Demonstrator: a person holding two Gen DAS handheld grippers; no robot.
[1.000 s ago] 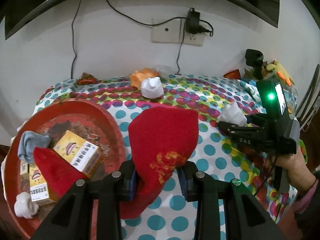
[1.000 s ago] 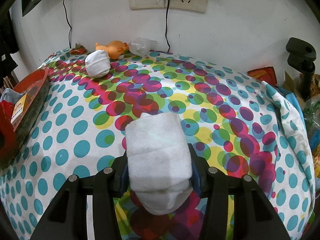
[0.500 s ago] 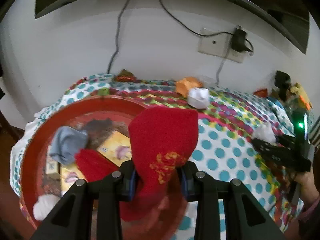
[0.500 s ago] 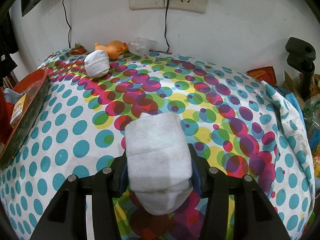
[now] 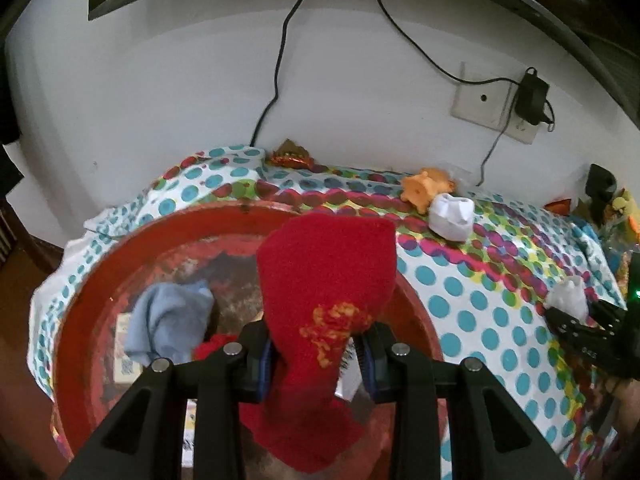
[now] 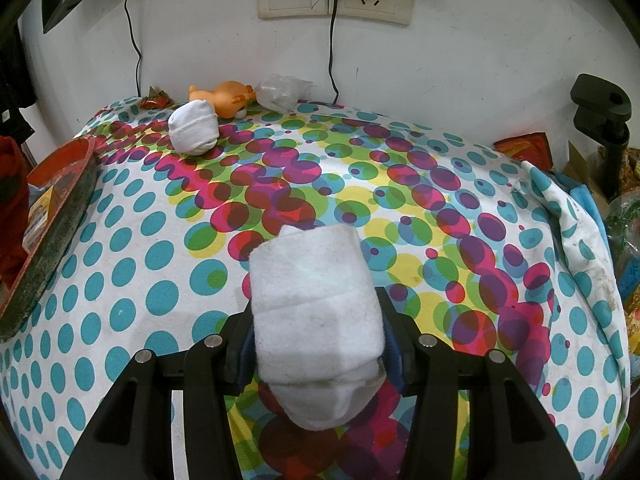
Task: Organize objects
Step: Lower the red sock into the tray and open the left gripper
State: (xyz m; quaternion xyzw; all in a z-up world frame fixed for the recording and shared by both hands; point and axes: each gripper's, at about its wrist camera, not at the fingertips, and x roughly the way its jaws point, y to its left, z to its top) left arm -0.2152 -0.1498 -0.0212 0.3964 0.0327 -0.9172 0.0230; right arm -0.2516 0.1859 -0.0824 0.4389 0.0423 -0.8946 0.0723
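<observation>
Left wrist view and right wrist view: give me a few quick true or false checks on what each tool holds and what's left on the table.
1. The left tool grips a red sock. True.
2. That sock hangs over the red tray. True.
3. The right tool is empty. False: it clamps a rolled white sock.
4. The orange toy lies in the tray. False: it lies on the dotted cloth by the wall.

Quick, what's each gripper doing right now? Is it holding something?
Left gripper: closed on the red sock, over the red tray.
Right gripper: closed on the rolled white sock, above the dotted tablecloth.
</observation>
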